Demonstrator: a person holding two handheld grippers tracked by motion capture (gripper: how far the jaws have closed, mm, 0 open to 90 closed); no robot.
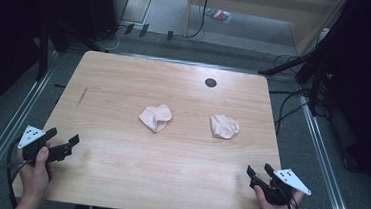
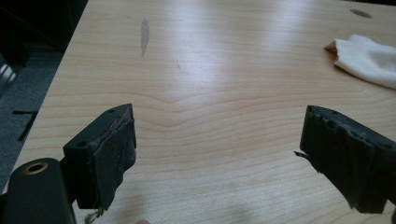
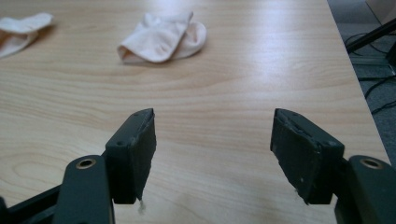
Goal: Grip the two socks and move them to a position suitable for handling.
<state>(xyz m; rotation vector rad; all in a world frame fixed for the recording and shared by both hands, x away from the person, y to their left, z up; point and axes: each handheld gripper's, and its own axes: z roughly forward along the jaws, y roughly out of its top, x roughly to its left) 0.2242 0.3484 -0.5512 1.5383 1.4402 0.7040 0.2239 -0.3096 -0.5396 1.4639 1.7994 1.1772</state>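
Both pairs of jaws stand wide apart with nothing between them: the left gripper (image 1: 62,145) at the lower left of the high view, the right gripper (image 1: 261,173) at the lower right. Two socks lie mid-frame on the table (image 1: 125,74), one left (image 1: 156,117), one right (image 1: 224,126), well apart. Being limp and crumpled, either could bunch, slide ahead of the jaws, or get pinched by one layer only.

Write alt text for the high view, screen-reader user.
Two pale pink socks, left sock and right sock, lie crumpled and apart mid-table. The left gripper and right gripper, hand-held, sit open at the near corners.
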